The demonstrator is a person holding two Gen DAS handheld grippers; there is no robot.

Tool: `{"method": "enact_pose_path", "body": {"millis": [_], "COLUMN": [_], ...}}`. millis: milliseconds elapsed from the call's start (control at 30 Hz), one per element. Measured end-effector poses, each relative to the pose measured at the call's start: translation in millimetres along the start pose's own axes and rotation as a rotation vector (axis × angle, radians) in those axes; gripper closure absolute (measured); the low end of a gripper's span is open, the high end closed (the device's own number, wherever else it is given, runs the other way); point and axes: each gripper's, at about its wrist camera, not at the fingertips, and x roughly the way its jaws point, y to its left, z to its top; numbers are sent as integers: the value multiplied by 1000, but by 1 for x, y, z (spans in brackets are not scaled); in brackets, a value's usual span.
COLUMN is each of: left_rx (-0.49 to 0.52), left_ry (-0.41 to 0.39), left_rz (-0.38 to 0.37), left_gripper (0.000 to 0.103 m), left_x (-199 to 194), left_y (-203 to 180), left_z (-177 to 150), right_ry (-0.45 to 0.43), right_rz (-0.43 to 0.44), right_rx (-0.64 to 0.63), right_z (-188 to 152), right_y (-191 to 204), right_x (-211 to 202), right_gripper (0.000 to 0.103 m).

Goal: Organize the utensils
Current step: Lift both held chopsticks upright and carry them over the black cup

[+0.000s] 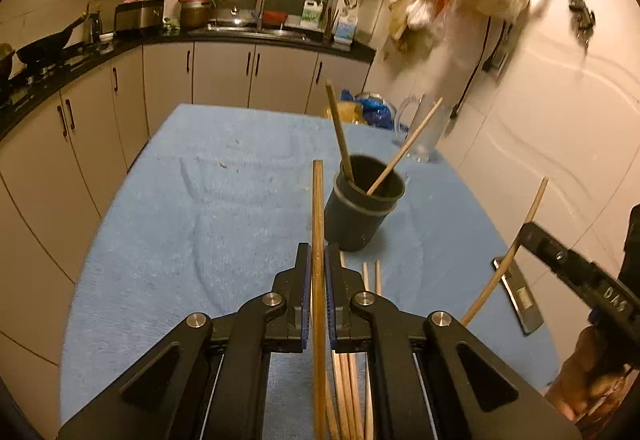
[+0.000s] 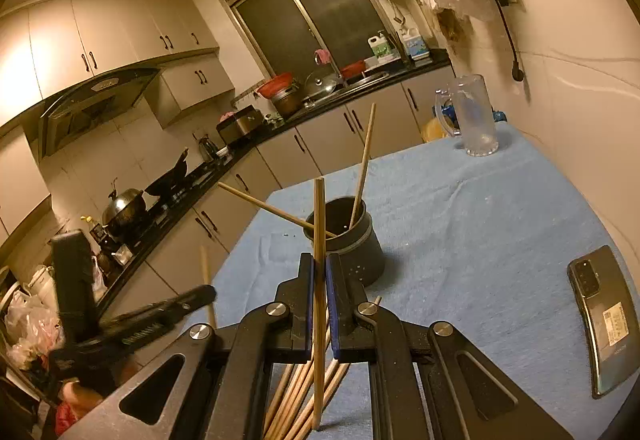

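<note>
In the left wrist view my left gripper [image 1: 318, 252] is shut on one brown chopstick [image 1: 318, 207], held upright above the blue cloth. Just beyond it stands a dark cup [image 1: 352, 224] with two chopsticks [image 1: 340, 131] leaning in it. Several loose chopsticks [image 1: 348, 380] lie on the cloth under the jaws. At the right, my right gripper [image 1: 528, 232] is shut on a pale chopstick [image 1: 508, 264]. In the right wrist view my right gripper [image 2: 319, 260] pinches that chopstick [image 2: 319, 224] upright in front of the cup [image 2: 352, 260]. The left gripper [image 2: 208, 294] shows low at the left.
A phone [image 2: 604, 320] lies on the blue-clothed table [image 2: 460, 220] at the right, near the wall. A clear glass mug [image 2: 472, 115] stands at the far corner. Kitchen counters with pots and a sink run along the left and back.
</note>
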Motion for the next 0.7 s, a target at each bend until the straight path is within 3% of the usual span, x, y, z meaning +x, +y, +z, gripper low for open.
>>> {"method": "enact_pose_path", "body": {"millis": [700], "left_rx": [16], "left_ry": [-70], "left_rz": [-35], "left_gripper": [97], "left_x": [-21], "left_y": [-16], "left_z": [19], "right_ry": [-54], "right_rz": [-15], "right_rx": [0], "right_z": [11], "right_y": [4], "right_x": [-19], "right_gripper": [97]}}
